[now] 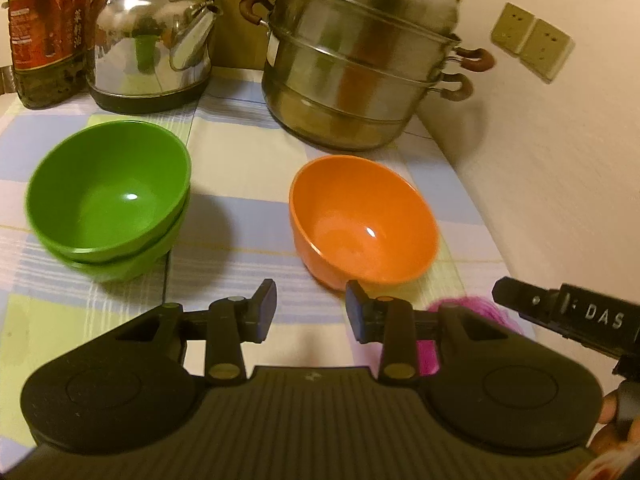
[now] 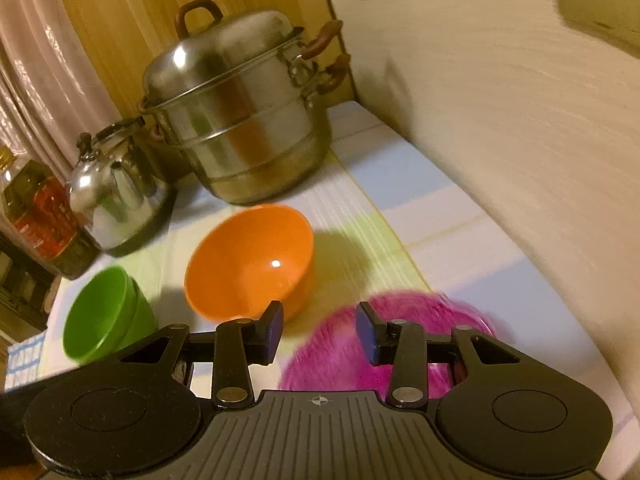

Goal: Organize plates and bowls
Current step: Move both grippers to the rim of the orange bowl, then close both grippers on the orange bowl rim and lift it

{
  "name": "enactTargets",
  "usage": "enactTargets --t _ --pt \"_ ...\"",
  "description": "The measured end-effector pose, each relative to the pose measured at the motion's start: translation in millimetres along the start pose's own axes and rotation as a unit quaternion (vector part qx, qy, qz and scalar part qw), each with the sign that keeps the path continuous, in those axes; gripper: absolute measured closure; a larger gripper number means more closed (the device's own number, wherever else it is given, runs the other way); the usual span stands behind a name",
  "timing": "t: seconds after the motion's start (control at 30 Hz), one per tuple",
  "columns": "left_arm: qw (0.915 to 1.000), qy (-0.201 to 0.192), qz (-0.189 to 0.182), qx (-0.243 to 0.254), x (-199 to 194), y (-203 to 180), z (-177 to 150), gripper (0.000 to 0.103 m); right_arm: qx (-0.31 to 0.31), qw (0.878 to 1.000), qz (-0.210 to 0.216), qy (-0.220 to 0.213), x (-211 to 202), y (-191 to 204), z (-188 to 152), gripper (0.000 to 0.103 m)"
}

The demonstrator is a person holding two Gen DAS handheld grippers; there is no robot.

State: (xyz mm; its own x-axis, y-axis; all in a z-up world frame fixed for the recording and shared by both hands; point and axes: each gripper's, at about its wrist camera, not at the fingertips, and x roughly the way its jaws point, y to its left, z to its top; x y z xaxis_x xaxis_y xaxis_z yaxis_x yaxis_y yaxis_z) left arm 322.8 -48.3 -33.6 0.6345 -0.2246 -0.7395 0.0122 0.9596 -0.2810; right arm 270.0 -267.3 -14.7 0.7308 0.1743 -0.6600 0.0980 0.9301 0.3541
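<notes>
Left wrist view: left gripper (image 1: 311, 310) hangs over the table (image 1: 240, 168), fingers apart, nothing between them. Orange bowl (image 1: 362, 226) sits upright just beyond the right finger; two green bowls (image 1: 108, 200), nested, stand to the left, well apart from it. Right gripper (image 2: 320, 330) also has its fingers apart and empty, poised over the near edge of a pink plate (image 2: 348, 344), blurred.

Handling, as judged: bowls look like smooth plastic, light and stiff, likely slippery; best taken by pinching the rim wall, one finger inside. Plate lies flat, so only its lip offers a hold.

Around: steel steamer pot (image 1: 360, 60) far behind the orange bowl, kettle (image 1: 152, 40) and oil bottle (image 1: 44, 32) far left, wall close on the right. Path between the bowls looks unobstructed
</notes>
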Motion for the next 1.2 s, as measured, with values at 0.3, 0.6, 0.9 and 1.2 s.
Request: enactTargets --t 0.3,0.6,0.9,1.2 --pt "0.9993 -0.002 -0.014 -0.034 44.8 1.5 18.6 0.070 -0.001 0.999 0.019 0.028 63.2 -4.5 23.6 0.063" --pt "0.9994 -0.003 0.010 -0.032 69.5 -1.2 32.2 0.079 0.001 0.999 0.018 0.050 98.0 -8.0 29.7 0.063" --pt "0.9990 0.012 0.005 -0.043 83.1 7.2 34.2 0.089 0.009 0.997 0.017 0.070 115.9 -9.9 30.5 0.064" --pt "0.9984 0.025 -0.007 -0.049 87.6 11.4 37.3 0.090 0.004 0.996 0.020 0.081 123.7 -4.2 28.6 0.084"
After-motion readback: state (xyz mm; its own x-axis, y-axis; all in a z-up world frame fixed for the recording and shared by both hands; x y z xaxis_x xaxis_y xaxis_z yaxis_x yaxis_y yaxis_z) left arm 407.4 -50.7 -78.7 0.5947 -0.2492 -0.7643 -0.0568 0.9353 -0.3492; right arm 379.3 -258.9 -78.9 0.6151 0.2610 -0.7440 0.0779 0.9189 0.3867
